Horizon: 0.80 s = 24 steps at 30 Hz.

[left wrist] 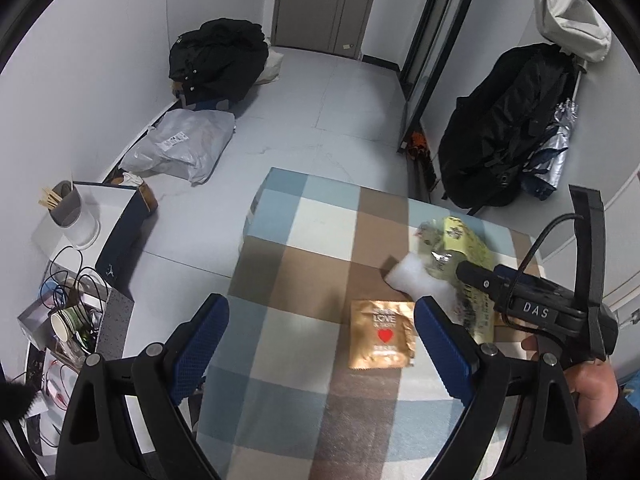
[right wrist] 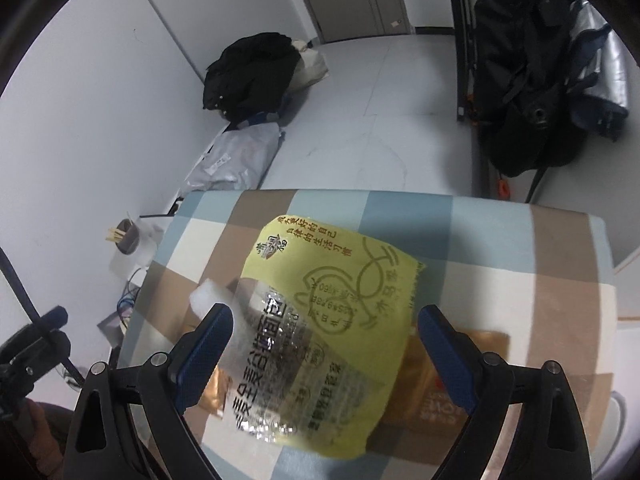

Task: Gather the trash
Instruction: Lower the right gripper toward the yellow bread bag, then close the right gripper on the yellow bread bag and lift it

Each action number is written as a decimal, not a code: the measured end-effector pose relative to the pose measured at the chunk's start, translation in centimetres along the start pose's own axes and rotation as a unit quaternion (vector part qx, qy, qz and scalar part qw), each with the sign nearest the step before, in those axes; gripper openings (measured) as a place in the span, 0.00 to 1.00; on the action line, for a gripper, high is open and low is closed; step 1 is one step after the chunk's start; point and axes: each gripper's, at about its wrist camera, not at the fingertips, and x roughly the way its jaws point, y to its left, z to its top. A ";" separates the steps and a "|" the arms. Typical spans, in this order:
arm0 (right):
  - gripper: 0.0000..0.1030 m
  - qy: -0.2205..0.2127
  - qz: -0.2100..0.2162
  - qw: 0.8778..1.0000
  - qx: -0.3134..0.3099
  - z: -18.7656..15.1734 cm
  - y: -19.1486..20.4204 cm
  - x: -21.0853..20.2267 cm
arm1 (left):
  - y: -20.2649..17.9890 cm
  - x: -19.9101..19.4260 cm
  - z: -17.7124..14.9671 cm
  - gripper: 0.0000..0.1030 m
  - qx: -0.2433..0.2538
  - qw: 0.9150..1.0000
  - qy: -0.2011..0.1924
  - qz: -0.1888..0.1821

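Blue fingers (right wrist: 208, 344) of the right gripper (right wrist: 326, 354) stand wide, straddling one yellow wrapper (right wrist: 332, 296) on the checked table (right wrist: 560, 248). Left gripper (left wrist: 322, 344), also wide, hovers beside one gold sachet (left wrist: 382, 334). One white foam piece (left wrist: 416, 276) lies alongside. Risk: the slick wrapper may slide away or crumple as the fingers close.

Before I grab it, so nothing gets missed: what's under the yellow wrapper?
A gold sachet and a white foam piece stick out from beneath the yellow wrapper; anything else is covered.
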 end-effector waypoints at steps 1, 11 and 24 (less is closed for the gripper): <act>0.92 0.002 0.000 1.000 0.001 0.0 0.0 0.3 | 0.3 0.2 0.0 0.89 -0.005 1.000 0.004 0.000; 0.91 0.012 -0.009 1.000 -0.002 0.0 0.0 1.5 | 0.5 1.1 0.0 0.89 -0.001 1.000 0.015 0.016; 0.49 0.003 -0.007 1.000 0.008 -0.3 -0.6 1.1 | 0.0 1.3 -0.1 0.89 0.012 0.999 0.017 0.028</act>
